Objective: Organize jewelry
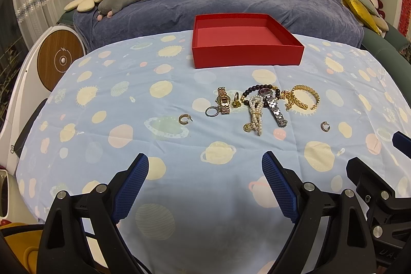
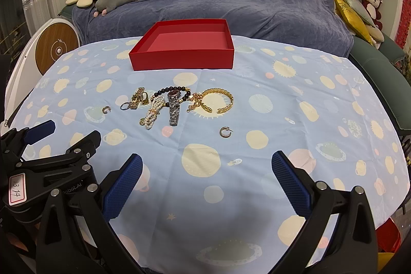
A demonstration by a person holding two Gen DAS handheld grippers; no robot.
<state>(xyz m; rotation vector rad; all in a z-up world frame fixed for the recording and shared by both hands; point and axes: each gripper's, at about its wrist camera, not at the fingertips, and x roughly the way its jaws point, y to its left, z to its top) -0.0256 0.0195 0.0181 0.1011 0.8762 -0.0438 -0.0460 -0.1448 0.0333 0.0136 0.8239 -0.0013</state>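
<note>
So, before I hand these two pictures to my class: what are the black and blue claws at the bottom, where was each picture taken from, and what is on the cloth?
Each claw is a hand-held two-finger gripper carried by a person, with a camera looking along its fingers. One picture comes from the left gripper, the other from the right gripper. Both are open and hold nothing. On the planet-print tablecloth stands an empty red box. In front of it lie a gold watch, pearl strand, silver watch, gold bangle and small hoop earring.
</note>
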